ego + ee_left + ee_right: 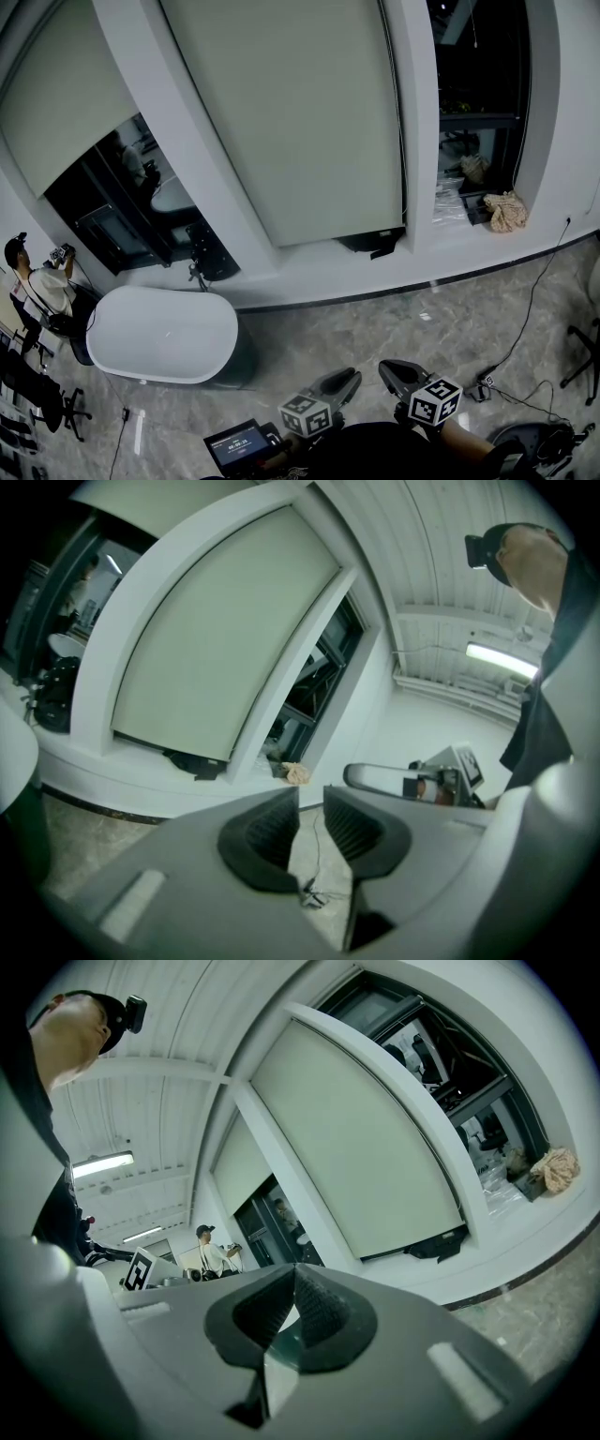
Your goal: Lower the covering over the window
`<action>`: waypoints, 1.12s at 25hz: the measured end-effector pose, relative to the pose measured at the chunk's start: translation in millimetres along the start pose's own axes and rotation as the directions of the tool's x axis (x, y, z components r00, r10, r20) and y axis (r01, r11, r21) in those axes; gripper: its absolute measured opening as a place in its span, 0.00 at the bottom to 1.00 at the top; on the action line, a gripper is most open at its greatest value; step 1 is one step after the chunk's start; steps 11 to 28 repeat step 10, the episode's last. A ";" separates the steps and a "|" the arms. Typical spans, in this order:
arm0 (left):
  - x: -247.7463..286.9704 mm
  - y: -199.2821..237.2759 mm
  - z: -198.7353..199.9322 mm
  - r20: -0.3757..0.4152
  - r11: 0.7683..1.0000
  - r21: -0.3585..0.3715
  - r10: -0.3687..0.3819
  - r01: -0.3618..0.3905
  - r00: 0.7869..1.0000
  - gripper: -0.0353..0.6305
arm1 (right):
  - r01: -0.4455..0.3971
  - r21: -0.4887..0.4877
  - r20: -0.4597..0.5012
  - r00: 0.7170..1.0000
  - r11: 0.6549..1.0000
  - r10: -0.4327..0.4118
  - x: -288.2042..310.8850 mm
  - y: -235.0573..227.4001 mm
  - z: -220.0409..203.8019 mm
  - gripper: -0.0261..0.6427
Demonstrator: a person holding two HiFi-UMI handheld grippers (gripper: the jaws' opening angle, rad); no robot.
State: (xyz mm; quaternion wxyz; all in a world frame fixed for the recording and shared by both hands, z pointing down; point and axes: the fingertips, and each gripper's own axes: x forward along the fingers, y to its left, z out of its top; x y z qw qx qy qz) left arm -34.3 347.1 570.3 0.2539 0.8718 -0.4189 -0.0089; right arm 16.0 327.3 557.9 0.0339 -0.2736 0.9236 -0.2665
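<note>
Nearest, at 6 o'clock in the head view, both grippers point level toward the window wall: the left gripper (349, 377) has its jaws a narrow gap apart with nothing between them, only floor and a thin cable showing through in its own view (311, 799), while the right gripper (389, 368) has its jaws closed together on nothing (292, 1274). A small lit screen (239, 443) sits at 7 o'clock beside them. Grey marbled floor (394, 328) runs to a curved white sill (309, 272), with a black cable (534, 309) trailing across it at 4 o'clock. A white oval bathtub (159, 333) stands on the floor at 8 o'clock, and a person (42, 286) stands at 9 o'clock beyond it. At 12 o'clock the middle blind (300, 112), pale green-grey, hangs almost to the sill, with a dark object just under its bottom edge. At 10 o'clock a second blind (61, 94) covers only the upper part of its pane, with dark glass below. At 2 o'clock the right window (478, 84) is uncovered, and a beige bundle (506, 211) rests on its ledge.
</note>
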 end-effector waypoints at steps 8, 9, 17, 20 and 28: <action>-3.1 1.4 2.8 0.007 1.000 -0.003 -0.004 0.004 1.000 0.18 | 0.004 -0.012 -0.004 1.000 1.000 -0.004 2.1 3.1 0.7 0.05; -3.2 1.4 3.1 0.008 1.000 -0.003 -0.004 0.004 1.000 0.18 | 0.005 -0.013 -0.003 1.000 1.000 -0.005 2.1 3.3 1.2 0.05; -3.3 1.2 3.5 0.009 1.000 -0.003 -0.004 0.004 1.000 0.18 | 0.005 -0.014 -0.003 1.000 1.000 -0.005 2.1 3.4 1.7 0.05; -3.3 1.2 3.5 0.009 1.000 -0.003 -0.004 0.004 1.000 0.18 | 0.005 -0.014 -0.003 1.000 1.000 -0.005 2.1 3.4 1.7 0.05; -3.3 1.2 3.5 0.009 1.000 -0.003 -0.004 0.004 1.000 0.18 | 0.005 -0.014 -0.003 1.000 1.000 -0.005 2.1 3.4 1.7 0.05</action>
